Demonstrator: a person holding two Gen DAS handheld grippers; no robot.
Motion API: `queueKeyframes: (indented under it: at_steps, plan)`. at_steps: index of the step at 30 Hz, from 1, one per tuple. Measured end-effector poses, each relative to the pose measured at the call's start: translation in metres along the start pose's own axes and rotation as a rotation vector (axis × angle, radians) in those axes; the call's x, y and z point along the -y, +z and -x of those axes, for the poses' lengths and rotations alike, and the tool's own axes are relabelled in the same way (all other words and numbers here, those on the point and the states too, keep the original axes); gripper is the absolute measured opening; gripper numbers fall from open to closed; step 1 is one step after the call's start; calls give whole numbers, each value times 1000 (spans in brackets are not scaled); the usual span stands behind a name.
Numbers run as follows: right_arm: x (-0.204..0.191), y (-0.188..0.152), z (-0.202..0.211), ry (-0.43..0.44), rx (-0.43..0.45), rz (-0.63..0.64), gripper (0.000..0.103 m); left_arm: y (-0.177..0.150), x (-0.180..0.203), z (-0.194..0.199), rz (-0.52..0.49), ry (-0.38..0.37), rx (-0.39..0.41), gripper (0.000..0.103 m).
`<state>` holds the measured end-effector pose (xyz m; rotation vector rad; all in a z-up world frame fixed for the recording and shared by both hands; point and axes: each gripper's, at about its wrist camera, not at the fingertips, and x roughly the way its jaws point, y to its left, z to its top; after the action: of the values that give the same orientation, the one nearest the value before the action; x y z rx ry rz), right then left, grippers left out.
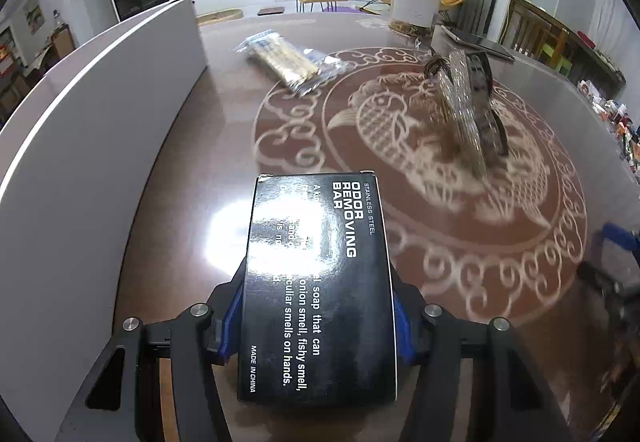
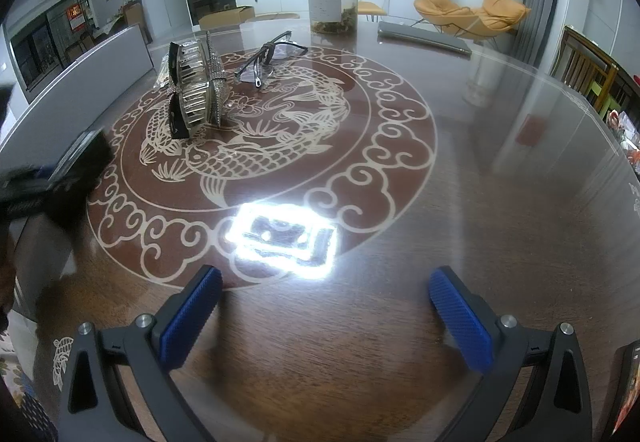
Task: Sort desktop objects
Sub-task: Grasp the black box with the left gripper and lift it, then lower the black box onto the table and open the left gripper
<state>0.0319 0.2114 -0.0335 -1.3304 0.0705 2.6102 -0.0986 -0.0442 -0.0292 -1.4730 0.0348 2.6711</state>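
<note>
My left gripper [image 1: 320, 322] is clamped on the long sides of the black box [image 1: 320, 282], the blue pads [image 1: 234, 318] pressing in from either flank, so the box lies lengthwise between my jaws with its far end sticking out well past the fingertips and its printed face up. My right gripper [image 2: 324, 318] hangs with its jaws spread wide and nothing between them, over bare wood just short of the bright glare on the table [image 2: 480, 202]. The step in hand, as I judge it, is carrying this box to wherever it belongs in the sort, and the white bin [image 1: 100, 122] off to the left of my jaws looks the likely place (though I cannot see inside it from here). To do it well I should keep the squeeze steady, because the box is glossy card and held only near its back half; any tilt could let the overhanging front swing down. I should keep it above the tabletop and clear the bin's wall before lowering it. Ahead of the box and to the right stand the sparkly hair clips [image 1: 468, 110], and further ahead, slightly left, lies the clear packet of sticks [image 1: 284, 62]; both are well apart from my path if I swing left. The glasses [image 2: 268, 58] lie beyond the clips, far ahead of my right jaws.
</note>
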Motion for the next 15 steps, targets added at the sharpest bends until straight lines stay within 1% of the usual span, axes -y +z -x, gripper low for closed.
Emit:
queueKeyframes:
  at_steps: [2,4,7,9,10,11,12,13,14,15]
  plan:
    - [-1,0,0,-3,-1,3,103,-10,-3,6,4,3,11,58]
    - [-1,0,1,-6,-3,5,103,-17,-6,10,18,-10,25,58]
    - [-2,-1,1,-9,-4,8,103,-20,-4,10,14,-7,46,59]
    - [-2,-1,2,-12,-5,10,103,-20,-1,9,-1,-4,52,66]
    - [-3,-1,2,-12,-6,11,103,-20,0,7,-4,-10,47,76]
    - [-3,-1,2,-13,-6,11,103,-20,1,6,-6,-13,48,81]
    - [-3,-2,2,-12,-6,11,103,-20,2,5,-10,-14,54,82]
    - [-3,-1,2,-12,-6,11,103,-21,3,4,-17,-15,66,84]
    - [-3,-1,2,-12,-5,10,103,-22,3,4,-17,-19,74,89]
    - [-3,-1,2,-11,-5,10,103,-23,3,4,-17,-18,76,90]
